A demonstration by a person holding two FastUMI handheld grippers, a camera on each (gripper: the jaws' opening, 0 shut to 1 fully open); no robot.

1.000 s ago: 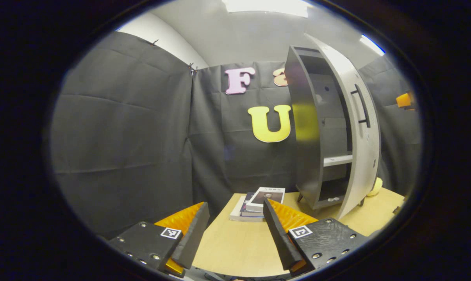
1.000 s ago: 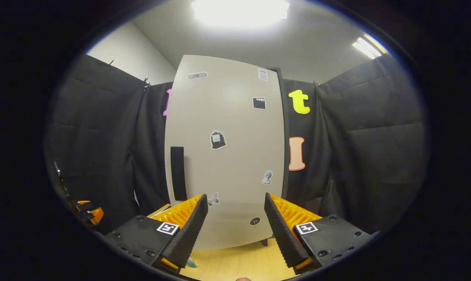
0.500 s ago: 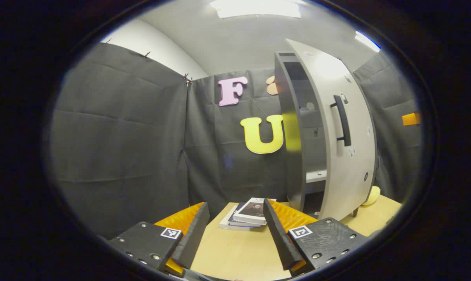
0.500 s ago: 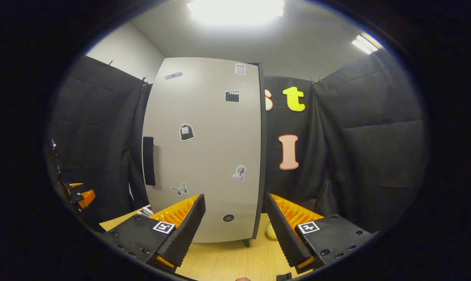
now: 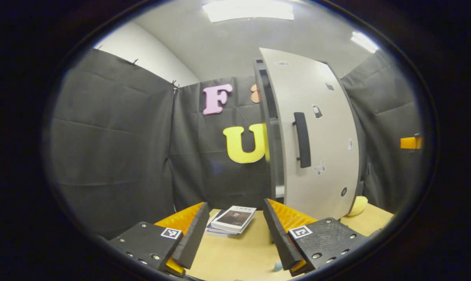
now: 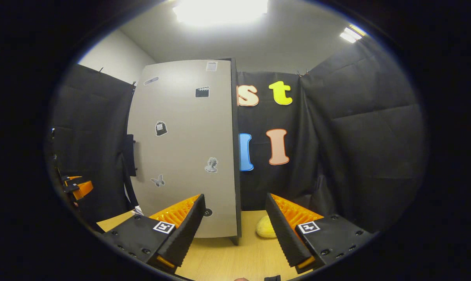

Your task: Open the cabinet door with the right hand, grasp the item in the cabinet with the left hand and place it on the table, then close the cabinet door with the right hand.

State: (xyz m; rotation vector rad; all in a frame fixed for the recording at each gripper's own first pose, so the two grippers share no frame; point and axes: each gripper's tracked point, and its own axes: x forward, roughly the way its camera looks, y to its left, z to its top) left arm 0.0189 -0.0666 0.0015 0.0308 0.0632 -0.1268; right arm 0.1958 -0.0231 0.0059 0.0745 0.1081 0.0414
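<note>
The cabinet door (image 5: 317,132) stands nearly closed, a narrow gap left at its handle (image 5: 302,139) side. A stack of books (image 5: 231,220) lies on the tabletop (image 5: 235,257), probably the retrieved item. Both the left hand-held gripper (image 5: 233,234) and the right hand-held gripper (image 6: 235,230) are spread apart and empty; judging by this, only the final push remains.

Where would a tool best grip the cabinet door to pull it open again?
On the dark vertical handle near the free edge of the cabinet door. Come straight at the door's face, fingers either side of the bar: it stands off the panel, leaving a gap behind.
</note>
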